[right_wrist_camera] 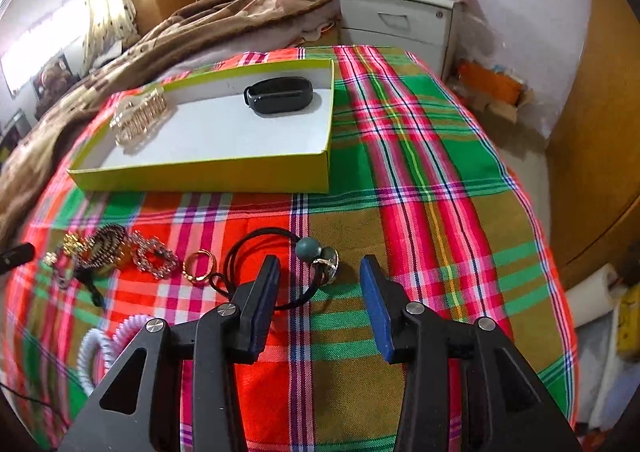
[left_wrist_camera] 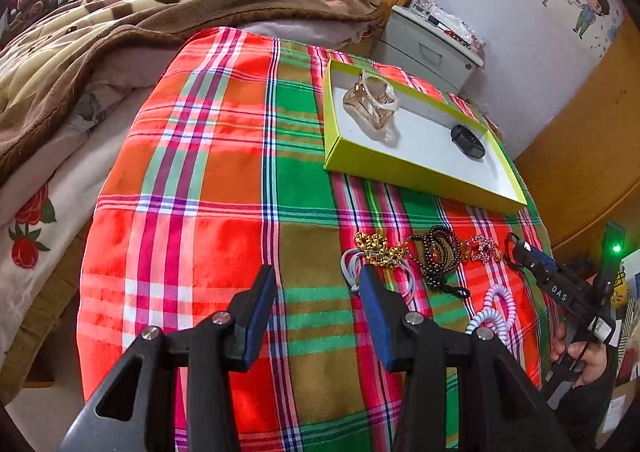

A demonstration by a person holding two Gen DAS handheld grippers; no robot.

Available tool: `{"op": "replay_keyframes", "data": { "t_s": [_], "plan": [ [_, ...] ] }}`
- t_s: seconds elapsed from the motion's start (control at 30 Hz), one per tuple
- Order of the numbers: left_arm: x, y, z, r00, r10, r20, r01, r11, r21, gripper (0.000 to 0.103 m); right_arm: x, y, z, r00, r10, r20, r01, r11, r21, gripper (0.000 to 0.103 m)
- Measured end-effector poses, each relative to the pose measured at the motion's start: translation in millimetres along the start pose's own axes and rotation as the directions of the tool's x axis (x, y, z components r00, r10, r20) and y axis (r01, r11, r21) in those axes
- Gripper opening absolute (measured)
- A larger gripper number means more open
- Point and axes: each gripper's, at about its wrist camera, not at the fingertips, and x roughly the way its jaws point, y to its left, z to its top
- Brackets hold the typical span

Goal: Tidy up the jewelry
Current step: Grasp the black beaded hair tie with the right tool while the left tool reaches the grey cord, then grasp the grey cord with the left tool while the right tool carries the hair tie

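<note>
A plaid cloth (right_wrist_camera: 420,180) covers the table, and a shallow yellow-green tray (right_wrist_camera: 208,168) with a white floor lies on it. In the right wrist view the tray is at 11 o'clock from the right gripper (right_wrist_camera: 318,272). Inside it, a black band (right_wrist_camera: 282,94) lies near the far right corner and a gold hair claw (right_wrist_camera: 138,118) sits at the left end, well apart from the band.

The right gripper has its jaws wide and released; nothing is between the pads. Just ahead of it, at 12 o'clock, lies a black hair tie (right_wrist_camera: 256,264) with a green bead (right_wrist_camera: 308,248), touching the cloth. At 10 o'clock are a gold ring (right_wrist_camera: 199,265), a crystal piece (right_wrist_camera: 154,254) and a dark bead bracelet (right_wrist_camera: 104,248). A spiral tie (right_wrist_camera: 100,348) lies at 8 o'clock.

The left gripper (left_wrist_camera: 316,284) is also released and empty. At its 1 o'clock are a gold bead chain (left_wrist_camera: 378,248) and white loops (left_wrist_camera: 352,264), just beside its right finger.
</note>
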Motion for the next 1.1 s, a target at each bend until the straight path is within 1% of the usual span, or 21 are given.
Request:
{"op": "replay_keyframes", "data": {
  "t_s": [0.07, 0.13, 0.17, 0.2, 0.23, 0.33, 0.43, 0.5, 0.6, 0.77, 0.83, 0.9, 0.93, 1.0, 1.03, 1.07, 1.1],
  "plan": [
    [1, 0, -1, 1.0, 0.001, -0.009, -0.001, 1.0, -0.004, 0.045, -1, 2, -2, 1.0, -0.012, 0.007, 0.012, 1.0, -0.014, 0.041],
    [2, -2, -2, 1.0, -0.005, -0.016, 0.004, 1.0, -0.004, 0.045, -1, 1, -2, 1.0, -0.019, 0.013, 0.02, 1.0, -0.015, 0.029],
    [3, -3, -3, 1.0, -0.007, -0.019, 0.006, 1.0, -0.008, 0.045, -2, 0, -3, 1.0, -0.019, 0.015, 0.019, 1.0, -0.011, 0.018],
    [4, -3, -3, 1.0, -0.011, -0.021, 0.011, 1.0, -0.012, 0.045, -2, -1, -3, 1.0, -0.019, 0.017, 0.019, 1.0, -0.008, 0.015],
    [5, -4, -3, 1.0, -0.015, -0.027, 0.014, 1.0, -0.016, 0.045, -2, -2, -3, 1.0, -0.018, 0.018, 0.018, 1.0, -0.005, 0.014],
    [7, -7, -4, 0.999, -0.012, -0.034, 0.012, 1.0, -0.016, 0.045, -5, -7, -3, 1.0, -0.006, 0.027, 0.006, 1.0, 0.013, 0.014],
    [10, -11, -2, 0.999, -0.024, -0.046, 0.023, 0.999, -0.028, 0.045, -10, -12, -3, 0.999, -0.002, 0.052, 0.0, 1.0, 0.031, 0.014],
    [14, -14, -2, 0.998, 0.002, -0.055, -0.004, 1.0, -0.023, 0.045, -14, -14, -4, 0.998, 0.006, 0.063, -0.009, 0.999, 0.043, 0.014],
    [20, -22, -2, 0.997, 0.012, -0.071, -0.013, 1.0, -0.012, 0.045, -17, -13, -5, 0.998, 0.012, 0.069, -0.016, 0.999, 0.045, 0.014],
    [25, -34, -1, 0.993, 0.091, -0.069, -0.088, 0.995, 0.036, 0.045, -20, -12, -5, 0.996, 0.035, 0.084, -0.04, 0.998, 0.056, 0.014],
    [27, -41, -3, 0.985, 0.16, -0.065, -0.153, 0.983, 0.103, 0.045, -21, -11, -5, 0.995, 0.04, 0.089, -0.045, 0.997, 0.057, 0.014],
    [29, -48, -7, 0.972, 0.229, -0.051, -0.217, 0.961, 0.17, 0.045, -22, -11, -5, 0.995, 0.045, 0.093, -0.051, 0.997, 0.057, 0.014],
    [29, -49, -9, 0.968, 0.248, -0.043, -0.236, 0.953, 0.19, 0.045, -22, -10, -5, 0.994, 0.046, 0.095, -0.051, 0.997, 0.058, 0.014],
    [29, -49, -9, 0.965, 0.26, -0.037, -0.247, 0.947, 0.205, 0.045, -23, -9, -5, 0.994, 0.046, 0.096, -0.052, 0.997, 0.055, 0.014],
    [28, -48, -9, 0.964, 0.262, -0.035, -0.249, 0.946, 0.209, 0.04, -23, -8, -5, 0.994, 0.048, 0.095, -0.053, 0.997, 0.054, 0.014],
    [27, -48, -10, 0.964, 0.262, -0.033, -0.25, 0.945, 0.213, 0.034, -23, -8, -5, 0.994, 0.049, 0.096, -0.054, 0.997, 0.055, 0.014],
    [27, -49, -10, 0.965, 0.262, -0.03, -0.249, 0.942, 0.224, 0.031, -23, -7, -5, 0.994, 0.049, 0.096, -0.054, 0.997, 0.055, 0.014]
  ]
}}
